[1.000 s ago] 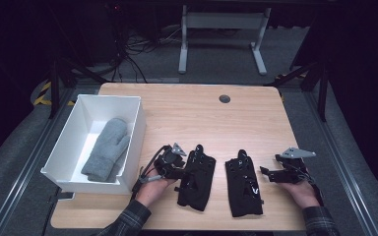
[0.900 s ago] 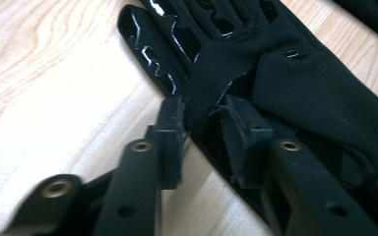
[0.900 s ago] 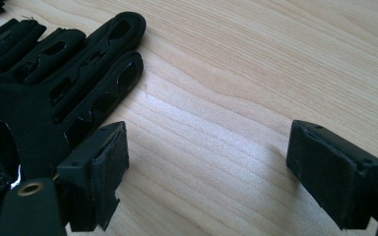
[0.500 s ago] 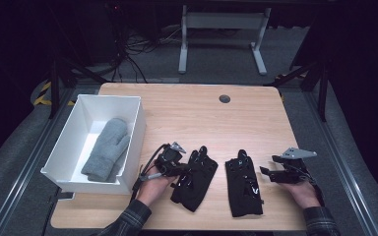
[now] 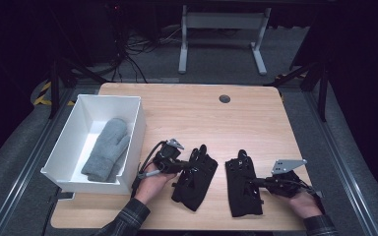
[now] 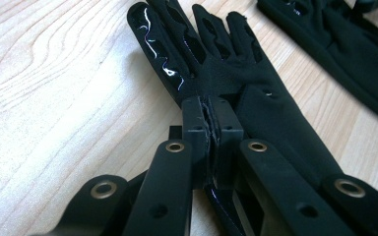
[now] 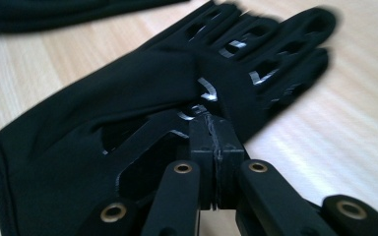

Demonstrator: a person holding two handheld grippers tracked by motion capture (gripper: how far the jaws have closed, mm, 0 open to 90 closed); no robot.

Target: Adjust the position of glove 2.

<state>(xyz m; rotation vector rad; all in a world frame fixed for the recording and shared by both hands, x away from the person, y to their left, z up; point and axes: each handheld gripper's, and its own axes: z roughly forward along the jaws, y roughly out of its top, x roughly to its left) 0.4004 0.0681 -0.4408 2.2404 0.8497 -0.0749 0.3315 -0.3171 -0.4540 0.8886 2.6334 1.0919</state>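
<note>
Both grippers have a hold on a black glove, so the step in hand looks like the pick-up of the pair. The left gripper (image 5: 179,165) sits at lower centre of the high view with its jaws pressed together on the edge of the left glove (image 5: 195,178), and in the left gripper view a fold of the fabric is pinched just below the fingers. The right gripper (image 5: 256,183), at lower right, has its jaws likewise clamped on the right glove (image 5: 242,183) at its side edge. Both gloves lie flat on the table (image 5: 197,113), side by side and just apart, fingers pointing toward the top of the frame. They are thin, limp, matte black cloth with glossy grip strips on the fingers. At left a white bin (image 5: 135,132) holds a grey mitten (image 5: 107,147). The next move probably calls for lifting each glove clear of the table without losing the pinch, since the cloth will sag and trail.
</note>
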